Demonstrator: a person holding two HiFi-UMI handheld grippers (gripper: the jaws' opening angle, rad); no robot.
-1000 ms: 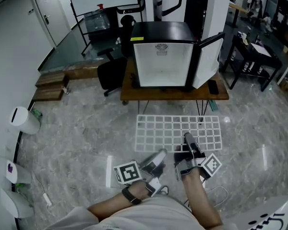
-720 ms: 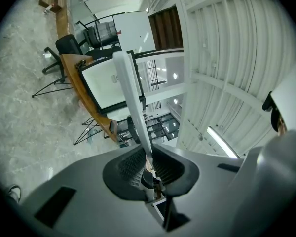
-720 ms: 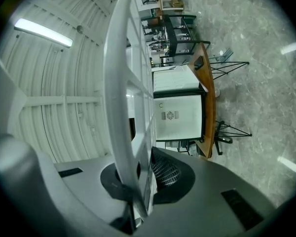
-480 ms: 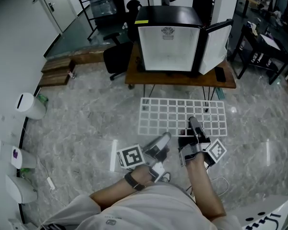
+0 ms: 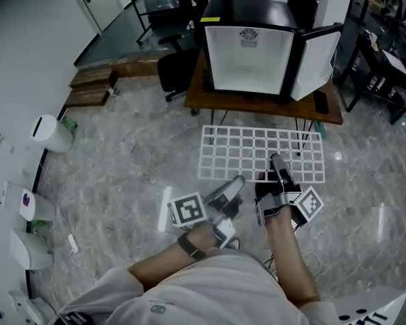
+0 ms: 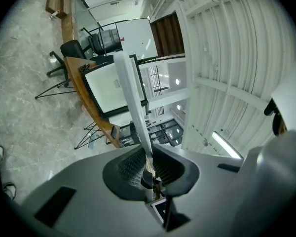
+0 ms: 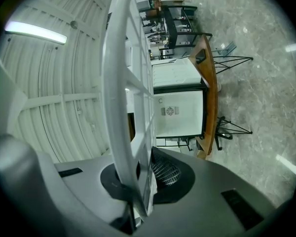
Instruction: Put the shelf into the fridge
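Note:
A white wire-grid shelf (image 5: 260, 153) hangs level above the floor, carried by its near edge. My left gripper (image 5: 234, 185) is shut on the shelf's near-left edge, and my right gripper (image 5: 279, 163) is shut on its near-right part. In the left gripper view the shelf (image 6: 132, 100) shows edge-on between the jaws. In the right gripper view the shelf (image 7: 122, 102) fills the left half, clamped. Beyond stands a small black fridge (image 5: 249, 46) on a wooden table (image 5: 199, 98), its door (image 5: 318, 59) swung open to the right and its white inside bare.
A black office chair (image 5: 176, 70) stands left of the table. A phone-like dark slab (image 5: 321, 102) lies on the table's right end. A black desk (image 5: 392, 66) stands at the far right. White bins (image 5: 51, 133) line the left wall. Marble floor (image 5: 115, 168) lies between me and the table.
The shelf and both grippers have moved forward toward the fridge, which now looks nearer and larger. Both grips have stayed as they were.

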